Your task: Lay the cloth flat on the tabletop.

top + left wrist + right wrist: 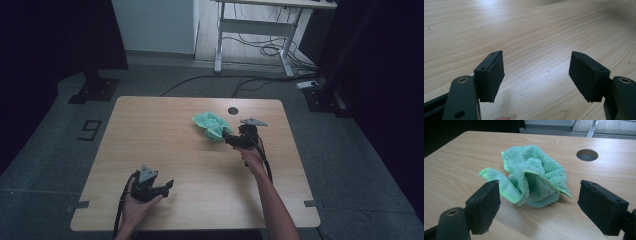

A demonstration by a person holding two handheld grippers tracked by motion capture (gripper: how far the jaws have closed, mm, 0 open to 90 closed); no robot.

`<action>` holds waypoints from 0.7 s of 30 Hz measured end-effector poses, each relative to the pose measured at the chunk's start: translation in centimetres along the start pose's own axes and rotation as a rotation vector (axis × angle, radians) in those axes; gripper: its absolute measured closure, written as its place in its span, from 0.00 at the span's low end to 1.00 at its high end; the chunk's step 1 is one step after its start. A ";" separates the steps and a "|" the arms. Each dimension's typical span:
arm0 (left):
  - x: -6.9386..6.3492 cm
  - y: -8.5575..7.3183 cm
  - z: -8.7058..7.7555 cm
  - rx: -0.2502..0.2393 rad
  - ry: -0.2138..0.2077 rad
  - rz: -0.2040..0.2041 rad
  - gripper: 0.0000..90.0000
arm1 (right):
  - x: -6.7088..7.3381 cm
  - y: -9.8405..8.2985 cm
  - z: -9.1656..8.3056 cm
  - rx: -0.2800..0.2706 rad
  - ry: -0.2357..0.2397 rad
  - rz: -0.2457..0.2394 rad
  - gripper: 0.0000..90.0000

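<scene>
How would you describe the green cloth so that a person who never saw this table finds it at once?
Start at the wooden table and go to its far right part, near the round hole. The cloth lies crumpled there, just ahead of the open right gripper. It is the only soft, green thing on the table.

Bare table (165,145) across left and near stretches, open passage there; crumpled green cloth (212,125) blocking far centre, just ahead of right gripper (231,140); round hole (233,110) just beyond cloth.
</scene>
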State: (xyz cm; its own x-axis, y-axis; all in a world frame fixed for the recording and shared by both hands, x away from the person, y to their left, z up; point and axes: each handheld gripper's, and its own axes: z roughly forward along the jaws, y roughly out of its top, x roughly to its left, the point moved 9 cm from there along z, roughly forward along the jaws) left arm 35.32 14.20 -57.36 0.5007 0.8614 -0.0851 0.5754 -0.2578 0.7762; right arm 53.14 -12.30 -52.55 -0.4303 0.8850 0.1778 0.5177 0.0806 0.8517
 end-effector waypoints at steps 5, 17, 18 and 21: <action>0.1 -0.1 0.1 0.003 0.000 -0.009 0.32 | 0.0 0.2 1.3 0.016 -0.011 -0.006 0.20; 0.1 -0.5 0.4 0.017 -0.004 -0.002 0.32 | 0.6 0.5 6.6 0.093 -0.015 -0.062 0.19; 0.1 -0.6 0.4 0.021 -0.003 -0.001 0.32 | 0.4 -0.2 7.9 0.134 -0.021 -0.066 0.24; 0.2 -0.6 0.5 0.023 -0.003 -0.001 0.32 | 0.2 -1.3 9.1 0.168 -0.027 -0.075 0.37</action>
State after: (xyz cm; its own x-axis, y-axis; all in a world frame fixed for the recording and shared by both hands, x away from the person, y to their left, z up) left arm 35.37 14.31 -58.19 0.5021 0.8603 -0.0879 0.5907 -0.2669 0.7615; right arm 59.11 -8.10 -58.14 -0.4533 0.8855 0.1018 0.6025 0.2203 0.7671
